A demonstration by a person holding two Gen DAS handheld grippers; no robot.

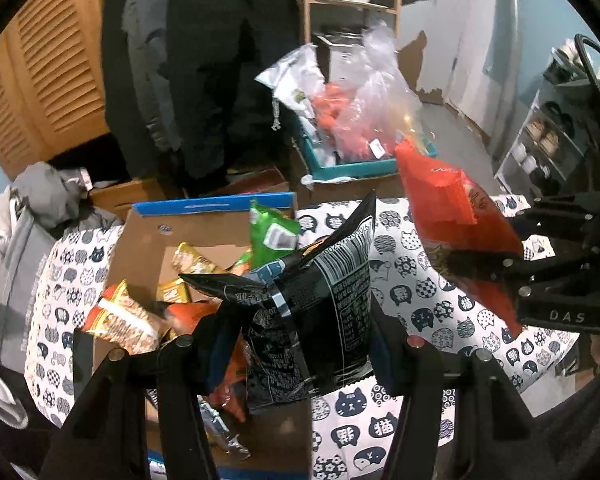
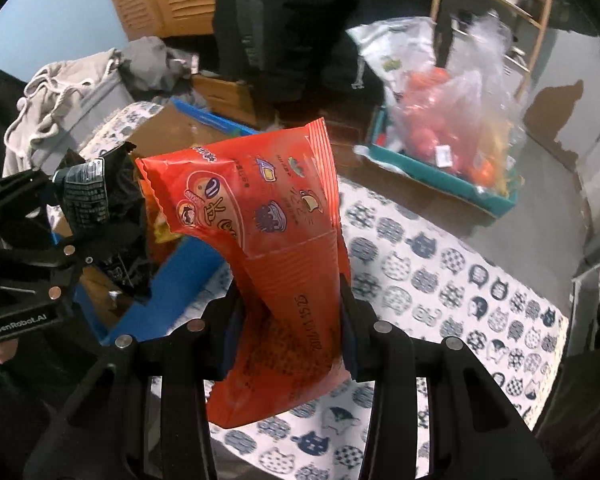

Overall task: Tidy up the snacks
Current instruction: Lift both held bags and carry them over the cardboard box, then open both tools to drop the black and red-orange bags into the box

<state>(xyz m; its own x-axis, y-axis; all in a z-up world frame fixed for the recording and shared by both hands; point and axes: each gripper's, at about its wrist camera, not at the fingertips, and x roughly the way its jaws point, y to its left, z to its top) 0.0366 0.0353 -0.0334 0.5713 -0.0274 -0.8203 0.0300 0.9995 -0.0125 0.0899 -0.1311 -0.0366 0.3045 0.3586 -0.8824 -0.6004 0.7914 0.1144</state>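
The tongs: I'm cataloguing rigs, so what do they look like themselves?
Both are matte black with angular linkage arms and round silver pivot bolts. The left tongs carry white "GenRobot.AI" lettering; the right tongs show "DAS". Dark blue pads line the fingers.

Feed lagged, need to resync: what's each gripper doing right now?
Left gripper: closed on the black snack bag.
Right gripper: closed on the red snack bag.
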